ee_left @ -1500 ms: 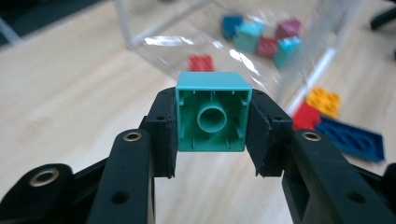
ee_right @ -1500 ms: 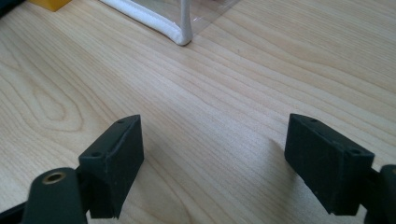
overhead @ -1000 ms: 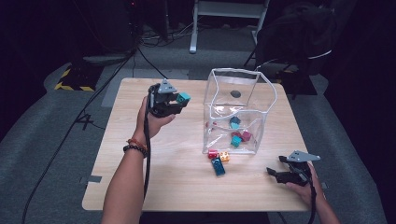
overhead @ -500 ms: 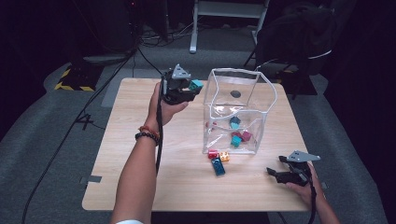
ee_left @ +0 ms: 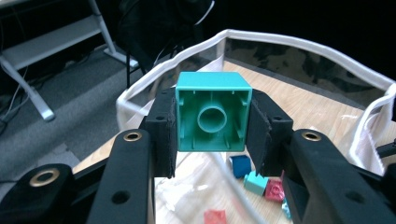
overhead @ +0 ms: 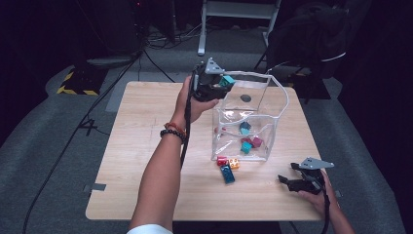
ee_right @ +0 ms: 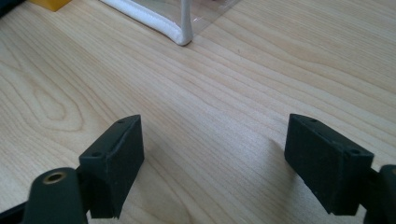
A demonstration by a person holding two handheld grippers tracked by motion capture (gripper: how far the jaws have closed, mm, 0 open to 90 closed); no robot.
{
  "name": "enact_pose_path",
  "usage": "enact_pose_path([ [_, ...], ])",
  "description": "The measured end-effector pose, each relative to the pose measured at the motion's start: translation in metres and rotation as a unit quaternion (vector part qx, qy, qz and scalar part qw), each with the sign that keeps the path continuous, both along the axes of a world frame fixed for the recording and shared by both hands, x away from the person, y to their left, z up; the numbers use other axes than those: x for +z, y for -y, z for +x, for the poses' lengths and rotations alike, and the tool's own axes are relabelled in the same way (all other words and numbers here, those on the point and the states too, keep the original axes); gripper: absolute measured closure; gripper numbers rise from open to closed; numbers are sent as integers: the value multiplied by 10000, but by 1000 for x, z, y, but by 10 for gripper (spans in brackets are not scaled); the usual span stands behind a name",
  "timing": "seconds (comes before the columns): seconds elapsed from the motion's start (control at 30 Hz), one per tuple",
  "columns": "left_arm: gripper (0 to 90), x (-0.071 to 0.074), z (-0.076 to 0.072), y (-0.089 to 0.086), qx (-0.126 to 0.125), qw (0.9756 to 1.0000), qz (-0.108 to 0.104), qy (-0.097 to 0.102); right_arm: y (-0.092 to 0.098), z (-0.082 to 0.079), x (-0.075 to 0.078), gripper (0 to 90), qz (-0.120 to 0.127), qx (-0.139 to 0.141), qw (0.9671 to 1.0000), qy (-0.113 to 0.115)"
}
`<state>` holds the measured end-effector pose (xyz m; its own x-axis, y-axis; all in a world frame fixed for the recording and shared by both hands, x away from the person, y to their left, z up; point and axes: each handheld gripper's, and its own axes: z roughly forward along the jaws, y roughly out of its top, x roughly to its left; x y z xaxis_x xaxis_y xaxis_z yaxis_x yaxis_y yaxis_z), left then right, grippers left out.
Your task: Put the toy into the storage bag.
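Above the bag's rim, your left gripper clamps a teal brick, hollow side facing the camera. Inside the bag lie more bricks. Near the table's right edge, your right gripper rests with jaws wide apart.

Wooden table runs under and ahead of the right gripper jaws, bare grain between them. Past the left gripper jaws, up-left: white metal stand on grey floor. Straight beyond them: dark draped chair. High view, well left of the left jaws: black cable, yellow-black hazard strip.
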<state>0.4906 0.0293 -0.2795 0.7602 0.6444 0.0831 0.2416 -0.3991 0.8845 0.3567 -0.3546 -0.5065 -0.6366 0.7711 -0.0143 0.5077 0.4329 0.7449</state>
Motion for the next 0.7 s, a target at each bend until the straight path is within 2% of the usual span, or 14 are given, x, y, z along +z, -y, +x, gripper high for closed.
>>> enact_pose_path([
  [0.17,588,2,0,25,-168,9999,40,1,0,0,0,203,1,1,10000,-1],
  [0.33,588,0,0,48,-303,9994,182,-15,0,0,0,203,6,-1,10000,5],
  [0.53,589,-2,2,62,-363,9989,296,-29,0,0,0,204,14,-6,10000,3],
  [0.7,588,-2,1,66,-376,9988,323,-6,0,0,0,208,15,-2,10000,3],
])
